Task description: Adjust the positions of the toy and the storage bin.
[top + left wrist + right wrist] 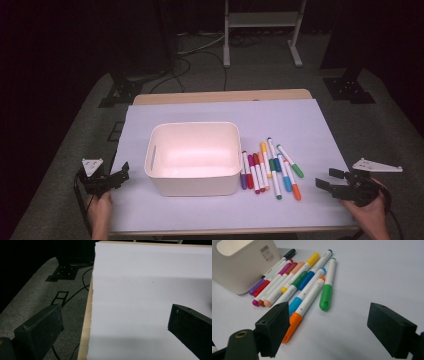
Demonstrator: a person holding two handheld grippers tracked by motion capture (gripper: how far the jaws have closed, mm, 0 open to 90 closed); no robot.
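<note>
A wooden table (220, 96) covered by a pale lilac sheet (280, 120) is set on grey carpet (65, 150). Black cables (200, 55) are trailed across the floor beyond it. A white metal frame (262, 20) and black stand bases (350, 90) are seen against a dark backdrop.

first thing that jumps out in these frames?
The white bin in the middle of the pale sheet, empty as far as the high view shows. Next, the fan of bright markers lying just right of it. The left gripper and right gripper wait open at the sheet's near corners, holding nothing.
</note>
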